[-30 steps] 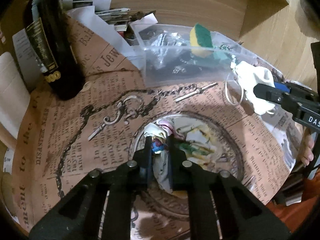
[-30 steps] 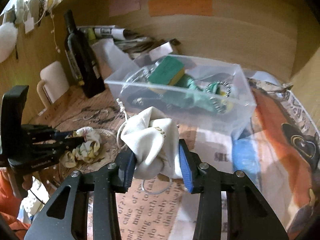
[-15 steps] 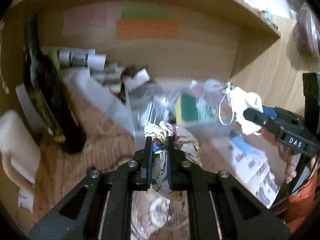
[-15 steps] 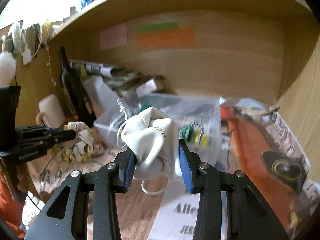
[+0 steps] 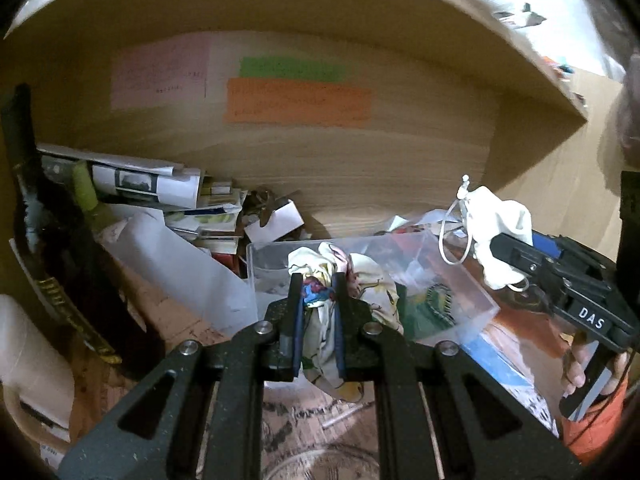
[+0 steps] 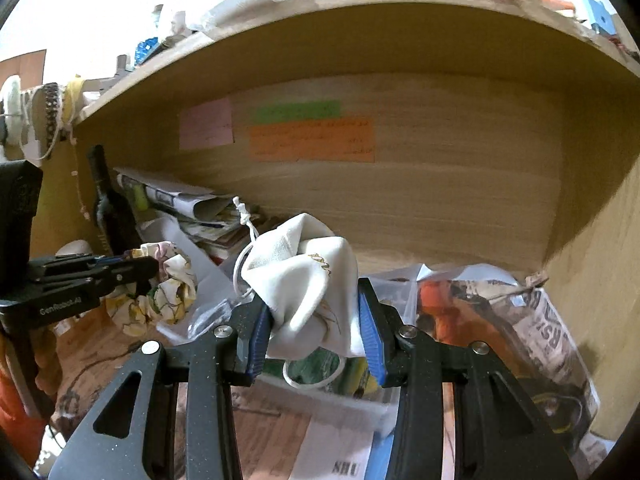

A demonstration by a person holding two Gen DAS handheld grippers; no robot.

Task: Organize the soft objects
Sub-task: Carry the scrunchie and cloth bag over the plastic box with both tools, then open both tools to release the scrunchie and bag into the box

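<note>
My left gripper (image 5: 316, 280) is shut on a patterned cloth scrunchie (image 5: 368, 280) and holds it in the air just in front of a clear plastic box (image 5: 472, 292). In the right wrist view the scrunchie (image 6: 168, 292) hangs from the left gripper (image 6: 148, 270) at the left. My right gripper (image 6: 314, 300) is shut on a white drawstring pouch (image 6: 304, 280) and holds it above the same box (image 6: 352, 396). In the left wrist view the pouch (image 5: 496, 220) and right gripper (image 5: 500, 246) are at the right, over the box's right end.
A dark wine bottle (image 5: 52, 248) stands at the left, with a white mug (image 5: 28, 356) in front of it. Stacked papers (image 5: 180, 208) lie against the wooden back wall. A shelf board (image 6: 360, 28) runs overhead. Printed paper (image 6: 552, 332) covers the table.
Both grippers have risen from the table with their loads. The left lifted the scrunchie off the printed paper and carried it up to the box. The right raised the pouch above the box.
</note>
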